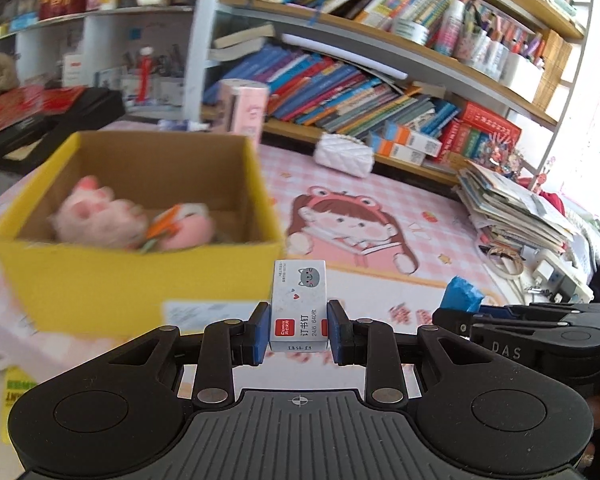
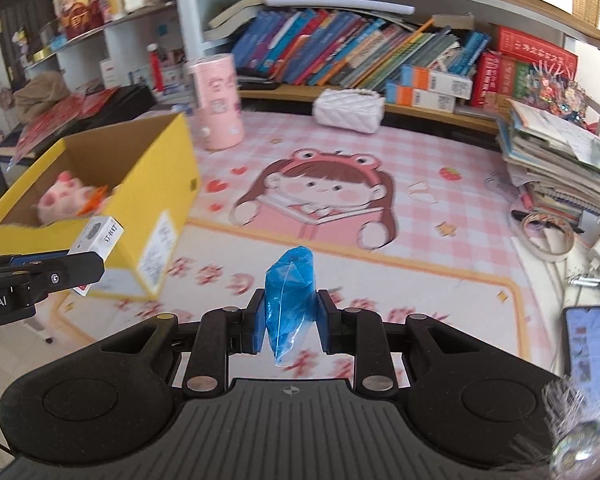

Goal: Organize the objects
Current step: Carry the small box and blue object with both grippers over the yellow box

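Left wrist view: the left gripper (image 1: 299,330) pinches a small box of staples (image 1: 299,306) between its blue pads, gripping the long sides so the box points straight ahead. The box is stiff white card with sharp corners, a grey cat drawing and a red label. Ahead and to the left stands a yellow cardboard box (image 1: 140,276), open at the top, plain brown inside. In it lie a fluffy pink plush toy (image 1: 96,216) and a second soft pink toy with orange trim (image 1: 184,226). The staples hang near the box's closer right corner, likely on the way in. At the right edge the other tool shows, with crumpled blue plastic at its tip.

Right wrist view: the right gripper (image 2: 288,322) is pressed tight on a blue plastic bag (image 2: 290,304), thin, glossy and wrinkled, bunched into an upright wad. It hangs above a pink checked mat (image 2: 440,200), smooth and flat, printed with a cartoon girl reading. The yellow box sits on the mat's left side. Behind it stands a pink cylinder (image 2: 218,106); a white quilted purse (image 2: 350,110) rests by the bookshelf.
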### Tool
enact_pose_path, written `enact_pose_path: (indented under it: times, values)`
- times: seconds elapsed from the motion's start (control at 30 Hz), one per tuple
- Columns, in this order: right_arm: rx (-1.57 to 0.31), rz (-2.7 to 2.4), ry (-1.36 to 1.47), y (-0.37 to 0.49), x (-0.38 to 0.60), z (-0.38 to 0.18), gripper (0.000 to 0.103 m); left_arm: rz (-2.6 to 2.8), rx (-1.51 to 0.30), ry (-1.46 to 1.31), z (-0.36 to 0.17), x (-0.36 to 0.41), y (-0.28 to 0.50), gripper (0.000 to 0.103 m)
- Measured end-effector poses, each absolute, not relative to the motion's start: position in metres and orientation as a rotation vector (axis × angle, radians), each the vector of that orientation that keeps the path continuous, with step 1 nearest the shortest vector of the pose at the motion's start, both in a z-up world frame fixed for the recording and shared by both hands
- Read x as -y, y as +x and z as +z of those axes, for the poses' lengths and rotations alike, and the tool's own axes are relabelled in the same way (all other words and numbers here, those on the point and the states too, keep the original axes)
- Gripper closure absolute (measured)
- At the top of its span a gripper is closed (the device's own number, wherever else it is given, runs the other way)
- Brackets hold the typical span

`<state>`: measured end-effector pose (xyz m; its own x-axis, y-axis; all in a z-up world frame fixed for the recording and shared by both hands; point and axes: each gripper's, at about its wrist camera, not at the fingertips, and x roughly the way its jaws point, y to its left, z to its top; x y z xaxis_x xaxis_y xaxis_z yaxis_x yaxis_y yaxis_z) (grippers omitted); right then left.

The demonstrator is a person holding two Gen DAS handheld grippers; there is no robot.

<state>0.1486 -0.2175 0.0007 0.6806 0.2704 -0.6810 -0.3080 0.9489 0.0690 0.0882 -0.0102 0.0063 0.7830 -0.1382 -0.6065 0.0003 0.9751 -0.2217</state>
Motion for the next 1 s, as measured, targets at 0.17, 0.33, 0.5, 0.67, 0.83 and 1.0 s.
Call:
enact_pose_path:
  times: [0.17,0.33,0.5,0.67,0.83,1.0]
  values:
    - [-0.752,0.363,-0.09,0.121,0.183,0.006,0.079,-0.038,-0.672,-0.225,0.006,-0.02,0.059,0.075]
    - [-0.751,0.378,-0.09,0.091,0.16,0.004,0.079,-0.017,-0.68,-0.226,0.003,-0.043,0.033,0.075]
    - [-0.755,0.376,-0.069,0.069,0.143,0.002,0.079,-0.022,-0.684,-0.21,0.002,-0.057,0.016,0.075]
    - [-0.757,0.375,-0.046,0.052,0.129,-0.001,0.079,-0.026,-0.68,-0.197,0.003,-0.071,0.003,0.075]
    - [-0.748,0.37,-0.032,0.041,0.118,0.0,0.079,-0.026,-0.667,-0.188,0.006,-0.082,-0.006,0.075]
    - [-0.741,0.371,-0.036,0.036,0.109,0.002,0.079,-0.026,-0.657,-0.191,0.007,-0.089,-0.01,0.075]
